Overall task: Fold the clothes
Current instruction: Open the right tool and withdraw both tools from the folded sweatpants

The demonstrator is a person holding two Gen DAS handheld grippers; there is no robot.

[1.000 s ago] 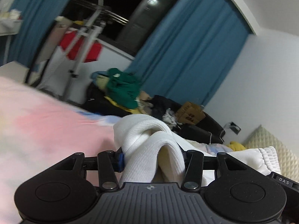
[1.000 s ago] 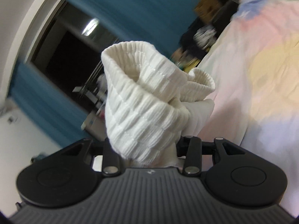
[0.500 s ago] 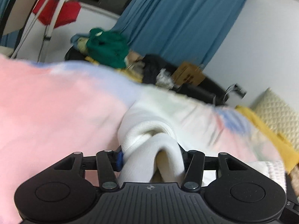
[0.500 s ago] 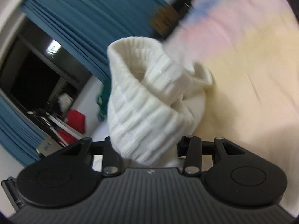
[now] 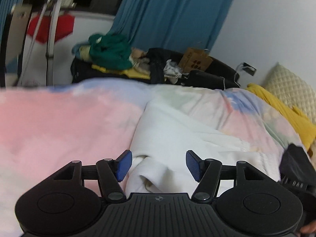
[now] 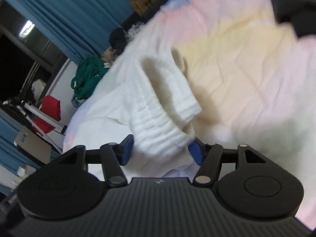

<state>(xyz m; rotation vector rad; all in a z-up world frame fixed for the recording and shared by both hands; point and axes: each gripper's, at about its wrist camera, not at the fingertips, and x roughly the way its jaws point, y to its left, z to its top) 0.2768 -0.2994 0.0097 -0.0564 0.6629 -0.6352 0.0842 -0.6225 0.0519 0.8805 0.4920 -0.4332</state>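
A white knit garment (image 5: 177, 134) lies on the pastel bedspread (image 5: 59, 122). My left gripper (image 5: 157, 165) is open, its blue pads either side of a fold of the garment without pinching it. In the right wrist view the garment's ribbed hem (image 6: 158, 118) lies between the blue pads of my right gripper (image 6: 161, 151), which is open too. The other gripper's black body shows at the right edge of the left wrist view (image 5: 294, 167) and the top right of the right wrist view (image 6: 296, 6).
Beyond the bed a pile of clothes with a green garment (image 5: 110, 51) lies on a dark couch, beside a cardboard box (image 5: 197, 61). Blue curtains (image 5: 173, 13) hang behind. A drying rack with red cloth (image 5: 49, 27) stands left. A yellow cloth (image 5: 280, 110) and a pillow (image 5: 292, 86) lie right.
Both grippers came down to the bed with the white garment and opened. The garment now lies on the bedspread instead of hanging bunched in the jaws.
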